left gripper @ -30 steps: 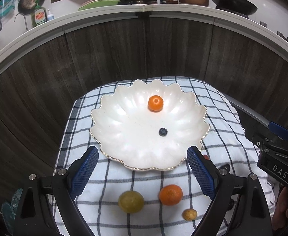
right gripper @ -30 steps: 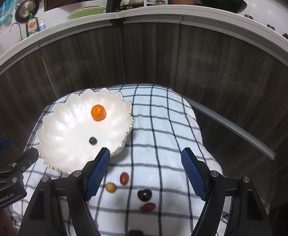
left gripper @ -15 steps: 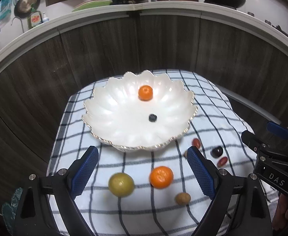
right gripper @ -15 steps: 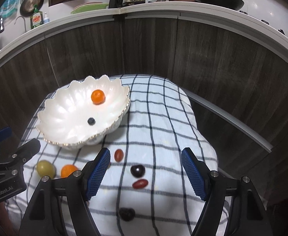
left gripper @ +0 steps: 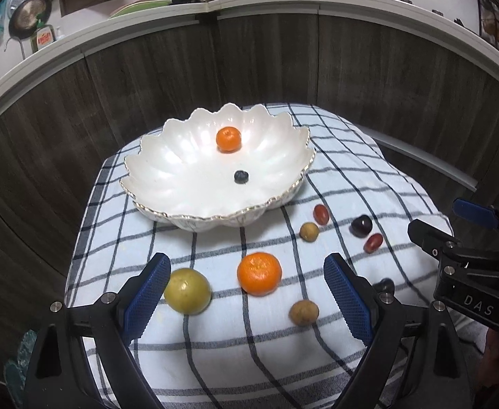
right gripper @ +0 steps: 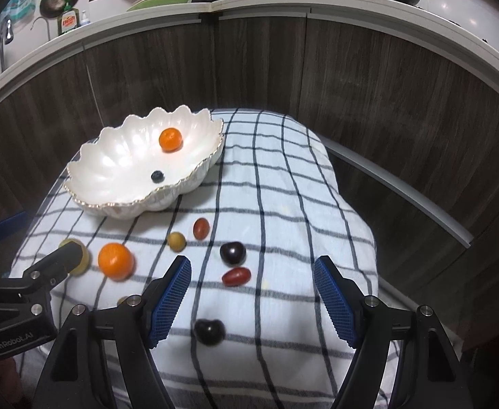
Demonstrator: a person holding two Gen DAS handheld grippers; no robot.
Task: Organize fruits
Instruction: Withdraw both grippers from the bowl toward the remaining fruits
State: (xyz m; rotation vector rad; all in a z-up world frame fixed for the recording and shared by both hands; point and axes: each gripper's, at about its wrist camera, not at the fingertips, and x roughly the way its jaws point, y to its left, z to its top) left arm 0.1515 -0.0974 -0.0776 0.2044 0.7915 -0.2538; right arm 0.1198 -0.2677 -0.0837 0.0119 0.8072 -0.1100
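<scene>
A white scalloped bowl (left gripper: 154, 177) (right gripper: 113, 167) holds a small orange (left gripper: 228, 139) and a blueberry (left gripper: 241, 177). On the checked cloth (left gripper: 249, 347) in front of it lie a yellow-green fruit (left gripper: 187, 290), a larger orange (left gripper: 259, 273), two small tan fruits (left gripper: 304, 312) (left gripper: 309, 231), red tomatoes (right gripper: 236, 276) (right gripper: 201, 228) and dark cherries (right gripper: 232, 253) (right gripper: 209, 331). My left gripper (left gripper: 246, 298) is open and empty, above the green fruit and orange. My right gripper (right gripper: 252, 298) is open and empty, above the tomatoes and cherries.
A curved dark wood panel wall (left gripper: 266, 61) with a white counter top (left gripper: 215, 6) rings the table closely behind. A metal rail (right gripper: 403, 197) runs at the right. The cloth's edges drop off left and right.
Both grippers have drawn back and up from the bowl. The loose fruits on the cloth have come into fuller view between the fingers. Nothing was picked up.
</scene>
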